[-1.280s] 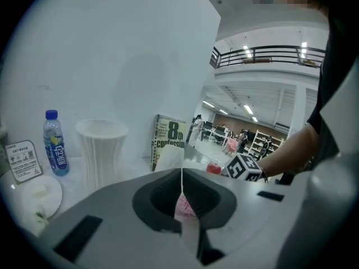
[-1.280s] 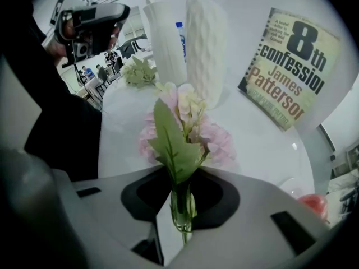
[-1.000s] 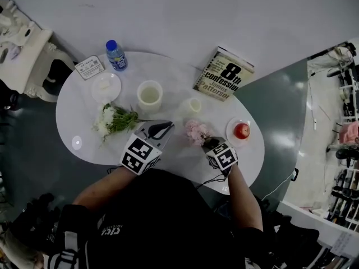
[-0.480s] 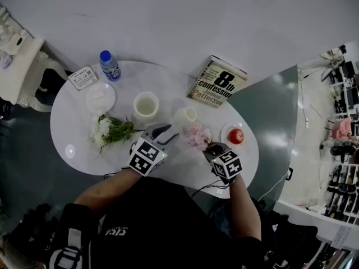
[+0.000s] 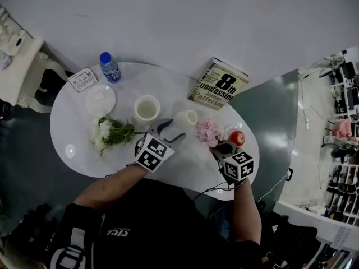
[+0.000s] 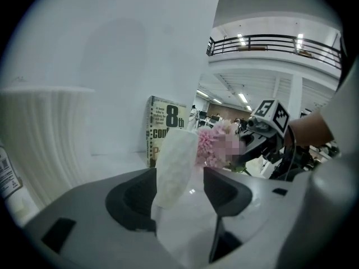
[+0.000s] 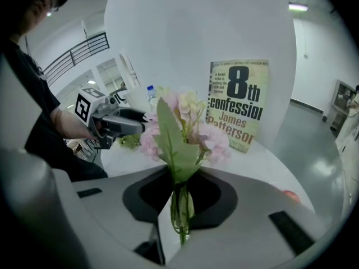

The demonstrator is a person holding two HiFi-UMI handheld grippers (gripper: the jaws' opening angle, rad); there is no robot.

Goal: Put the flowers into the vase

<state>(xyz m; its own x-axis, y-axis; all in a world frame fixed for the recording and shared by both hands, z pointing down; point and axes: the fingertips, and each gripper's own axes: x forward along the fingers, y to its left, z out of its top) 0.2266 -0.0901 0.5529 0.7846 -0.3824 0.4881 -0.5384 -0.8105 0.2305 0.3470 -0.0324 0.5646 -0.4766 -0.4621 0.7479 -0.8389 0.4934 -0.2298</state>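
Nearest the person, on the near side of the book [image 5: 220,84], the right gripper [image 5: 224,147] is closed on the green stems of a bunch of pink flowers [image 5: 208,131]. The bunch is held upright, and its blooms are seen in front of the book's cover in the right gripper view. A red apple [image 5: 239,138] on a small plate [image 5: 229,131] is set just beside this gripper, nearer than the book and slightly to its right. Nearer than the book and to its left, the left gripper [image 5: 171,130] is held with its jaws apart. They have just been opening and nothing is pressed between the pads. The small white vase [image 5: 189,117] is seen through the gap, just beyond the tips, between that gripper and the book. Well left of the book, white flowers [image 5: 106,132] lie on the table [image 5: 190,164], and a wide white cup [image 5: 147,107] stands between them and the book. Farthest left of the book, a blue-capped bottle [image 5: 109,66] stands upright
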